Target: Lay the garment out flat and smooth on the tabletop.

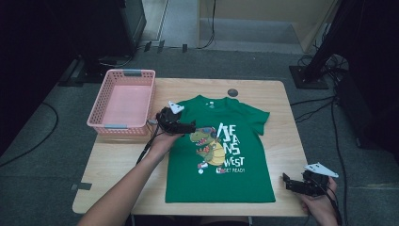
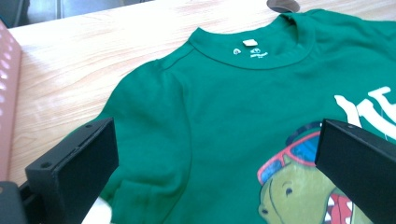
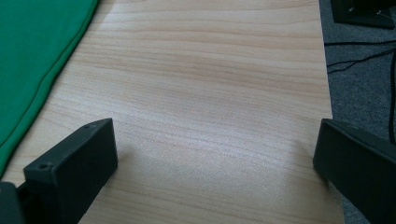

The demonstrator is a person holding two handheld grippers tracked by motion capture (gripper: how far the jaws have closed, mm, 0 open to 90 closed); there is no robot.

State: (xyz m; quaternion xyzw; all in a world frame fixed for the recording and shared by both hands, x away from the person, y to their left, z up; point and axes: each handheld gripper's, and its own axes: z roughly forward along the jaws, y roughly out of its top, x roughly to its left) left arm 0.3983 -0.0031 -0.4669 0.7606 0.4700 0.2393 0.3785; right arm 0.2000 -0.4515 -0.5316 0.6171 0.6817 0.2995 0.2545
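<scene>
- A green T-shirt (image 1: 221, 150) with a dinosaur print (image 1: 209, 146) lies flat, front up, on the wooden table (image 1: 282, 141), collar toward the far edge, beside a pink basket (image 1: 123, 101) at the table's far left corner.
- The left gripper (image 1: 186, 126) hovers over the shirt's left shoulder and sleeve (image 2: 140, 140), jaws spread wide and grasping nothing.
- The right gripper (image 1: 294, 184) waits over bare wood near the table's front right corner, just beside the shirt's hem edge (image 3: 42, 79), jaws likewise released.
- Judged from the pose, a fold is about to begin at the sleeve: the clean way is to lower the left jaws around the sleeve's outer edge, pinch both fabric layers, and carry them inward without dragging the body of the shirt.
- The left forearm reaches diagonally in from the near edge, hand angled toward the collar (image 2: 252, 51); the right hand sits low, held close to the near edge.
</scene>
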